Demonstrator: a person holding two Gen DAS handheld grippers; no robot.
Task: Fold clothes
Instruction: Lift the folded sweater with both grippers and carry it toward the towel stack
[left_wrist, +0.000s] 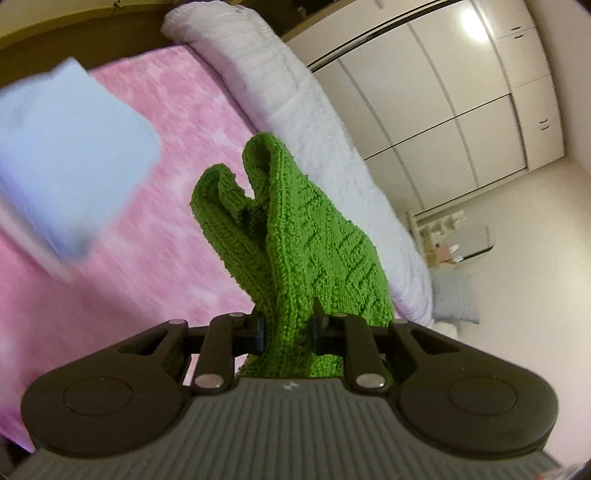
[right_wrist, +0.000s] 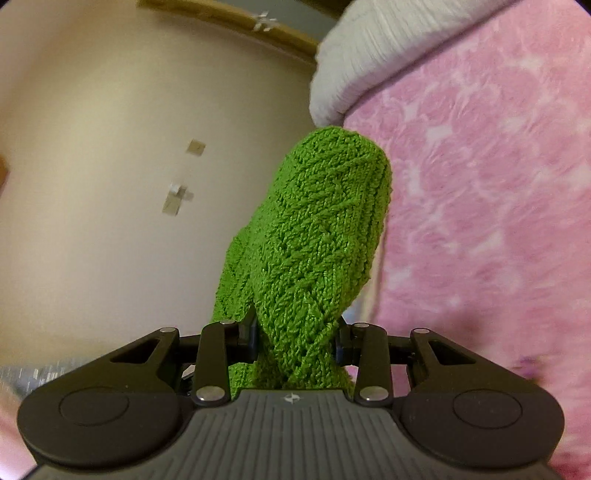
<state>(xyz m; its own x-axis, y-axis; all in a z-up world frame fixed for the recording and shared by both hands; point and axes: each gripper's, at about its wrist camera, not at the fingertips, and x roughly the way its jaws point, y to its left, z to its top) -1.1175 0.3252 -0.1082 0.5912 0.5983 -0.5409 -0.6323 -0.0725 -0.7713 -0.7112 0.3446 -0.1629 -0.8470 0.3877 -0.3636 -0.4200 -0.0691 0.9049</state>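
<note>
Knit (left_wrist: 295, 240) clamped between left gripper (left_wrist: 288, 328) jaws, above bed (left_wrist: 177, 155); folded cloth (left_wrist: 62, 158) on bed left of it; blanket (left_wrist: 295, 85) along bed's edge.

Pink bedspread (left_wrist: 177, 155), white bolster (left_wrist: 295, 96), glossy wardrobe (left_wrist: 443, 92), cream wall (right_wrist: 110, 184).

knit (left_wrist: 295, 236): bright green, raised diagonal braid pattern
blanket (left_wrist: 177, 122): mottled pink and white
cloth (left_wrist: 66, 155): pale blue, plain
bedding roll (left_wrist: 280, 85): white, ribbed
wardrobe (left_wrist: 443, 92): cream
</note>
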